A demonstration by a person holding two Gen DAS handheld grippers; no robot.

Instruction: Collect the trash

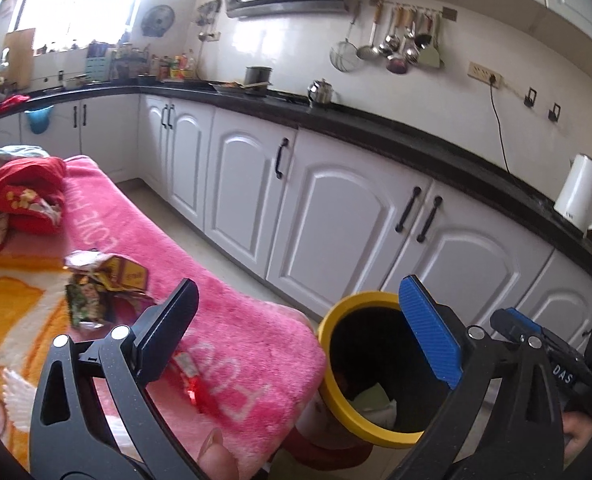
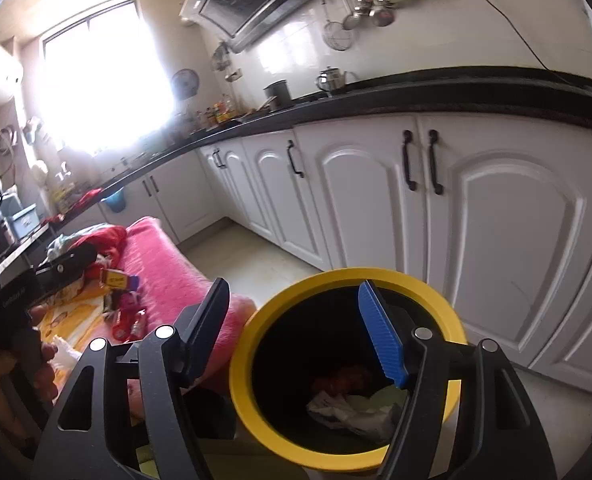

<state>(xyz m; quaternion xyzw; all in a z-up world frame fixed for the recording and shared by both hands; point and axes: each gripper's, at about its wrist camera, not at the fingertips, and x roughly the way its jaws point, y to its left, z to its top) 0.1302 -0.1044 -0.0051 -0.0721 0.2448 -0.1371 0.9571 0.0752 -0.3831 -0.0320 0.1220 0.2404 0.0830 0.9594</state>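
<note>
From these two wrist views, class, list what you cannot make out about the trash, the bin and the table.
- Yellow-rimmed black bin: its base is hidden by the right gripper in the right view, and by the pink fleece blanket in the left.
- Red wrapper: blurred and half covered by the left gripper, whose jaws are open.
- Bin contents: dark, only crumpled paper is clear.
- Table: wholly covered by the blanket.

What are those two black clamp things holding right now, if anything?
Nothing. The left tool is open over the pink blanket, and the right tool is open above the yellow-rimmed black bin; both are empty.
</note>
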